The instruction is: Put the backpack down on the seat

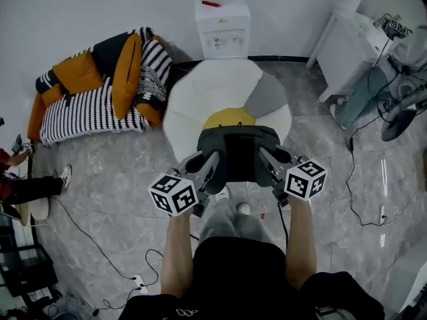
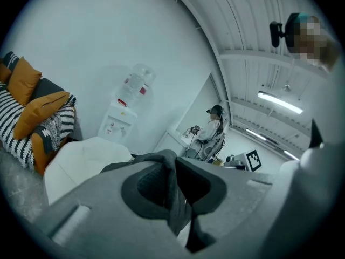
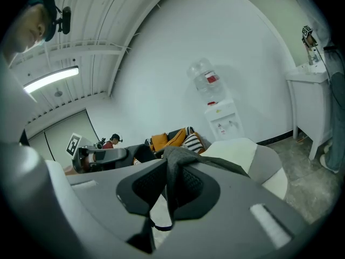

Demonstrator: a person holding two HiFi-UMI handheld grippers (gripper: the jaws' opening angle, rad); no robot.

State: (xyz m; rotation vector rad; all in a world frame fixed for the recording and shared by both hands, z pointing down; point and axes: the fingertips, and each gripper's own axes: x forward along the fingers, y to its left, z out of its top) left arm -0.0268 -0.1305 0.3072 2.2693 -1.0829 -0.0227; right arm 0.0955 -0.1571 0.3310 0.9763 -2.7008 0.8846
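seat ahead lies open; water dispenser stands behind, sofa left.

Reaching forward, gripping on both sides.
The left gripper and right gripper point ahead and slightly down, each with jaws pinched on a fold of the backpack; the bare left forearm and right forearm extend roughly parallel.

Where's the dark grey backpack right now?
Head view, centre: the dark grey fabric backpack hangs between the left gripper and right gripper, both shut on it, over the near edge of the white round seat.
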